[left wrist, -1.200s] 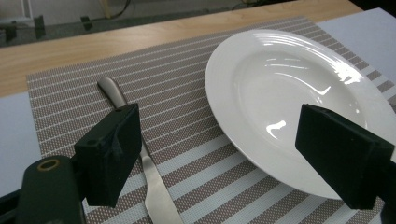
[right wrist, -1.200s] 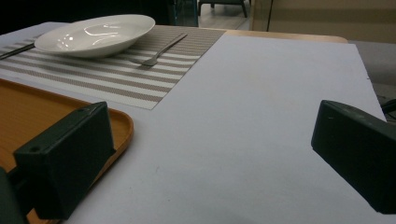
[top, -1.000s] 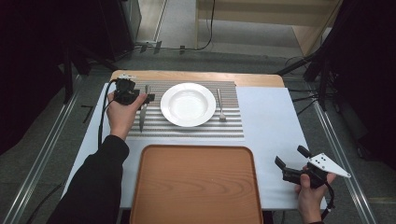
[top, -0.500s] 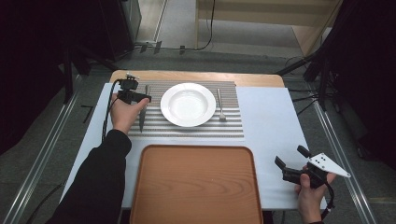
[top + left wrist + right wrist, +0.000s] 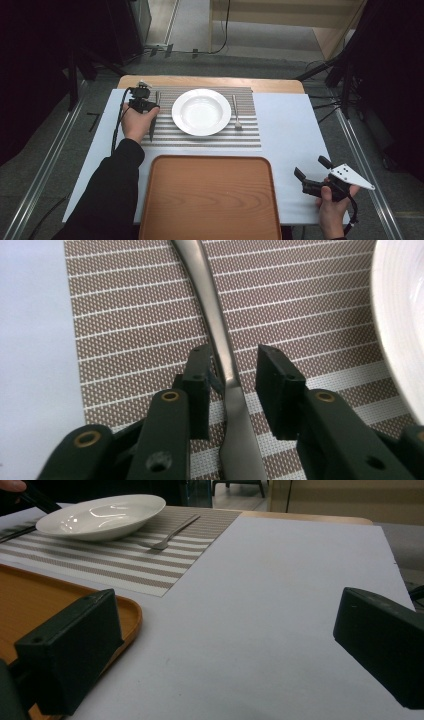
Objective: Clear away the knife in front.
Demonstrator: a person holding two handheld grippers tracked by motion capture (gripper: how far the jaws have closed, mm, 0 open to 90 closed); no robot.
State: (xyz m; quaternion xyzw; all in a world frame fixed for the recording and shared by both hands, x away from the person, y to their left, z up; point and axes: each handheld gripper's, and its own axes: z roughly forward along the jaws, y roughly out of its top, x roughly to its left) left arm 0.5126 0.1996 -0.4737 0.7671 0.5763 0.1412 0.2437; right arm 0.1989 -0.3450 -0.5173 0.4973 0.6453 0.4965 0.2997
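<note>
A white deep plate [image 5: 201, 111] sits on a striped placemat [image 5: 210, 137], with a fork [image 5: 235, 113] to its right and a metal knife [image 5: 157, 96] to its left. My left gripper [image 5: 144, 104] is low over the knife. In the left gripper view it [image 5: 232, 372] is open, with one jaw on each side of the knife's [image 5: 210, 305] narrow neck and a small gap left at each side. My right gripper [image 5: 311, 168] is held near the table's front right corner, open wide [image 5: 227, 645] with nothing between its jaws.
A wooden tray [image 5: 210, 200] lies bare at the front middle; its corner [image 5: 30, 600] shows beside my right gripper. White table cover [image 5: 290, 135] stretches between the tray and the placemat. The plate [image 5: 100, 514] and fork [image 5: 170, 534] lie far ahead of the right gripper.
My left gripper has shifted slightly right and settled over the knife beside the plate. The right gripper has stayed where it was.
</note>
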